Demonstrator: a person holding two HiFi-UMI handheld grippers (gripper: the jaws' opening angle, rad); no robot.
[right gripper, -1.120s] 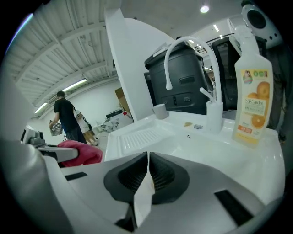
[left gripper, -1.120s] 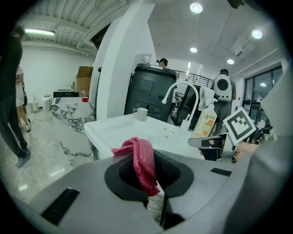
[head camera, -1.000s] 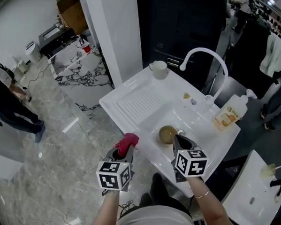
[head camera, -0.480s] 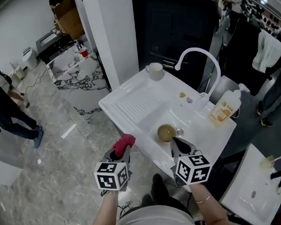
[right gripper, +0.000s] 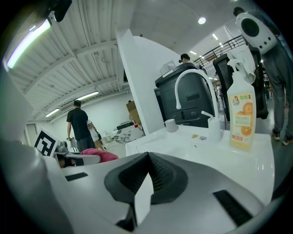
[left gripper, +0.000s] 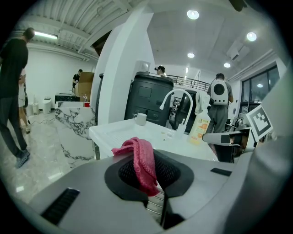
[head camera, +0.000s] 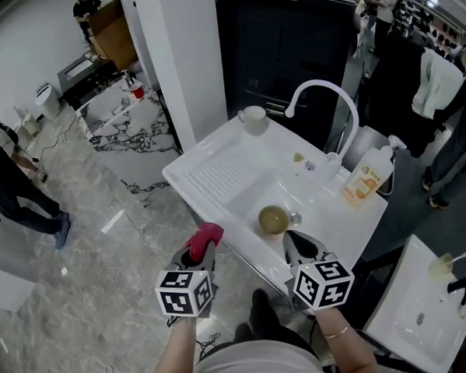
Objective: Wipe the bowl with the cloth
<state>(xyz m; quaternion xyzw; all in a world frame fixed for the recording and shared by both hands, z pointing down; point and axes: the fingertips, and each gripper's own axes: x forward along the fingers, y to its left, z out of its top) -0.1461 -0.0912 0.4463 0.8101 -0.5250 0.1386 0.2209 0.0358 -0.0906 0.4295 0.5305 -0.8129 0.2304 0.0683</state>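
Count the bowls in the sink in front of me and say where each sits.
1. The bowl sits low in the sink, beside the drain, just ahead of the right gripper. The sink's near wall may hide others.

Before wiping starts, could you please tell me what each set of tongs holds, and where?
The left tongs pinch the pink cloth by one end, the rest bunched above. The right tongs are shut, empty.

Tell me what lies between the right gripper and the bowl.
Nothing: in the head view, only bare white sink shows between the shut, empty right gripper and the bowl.
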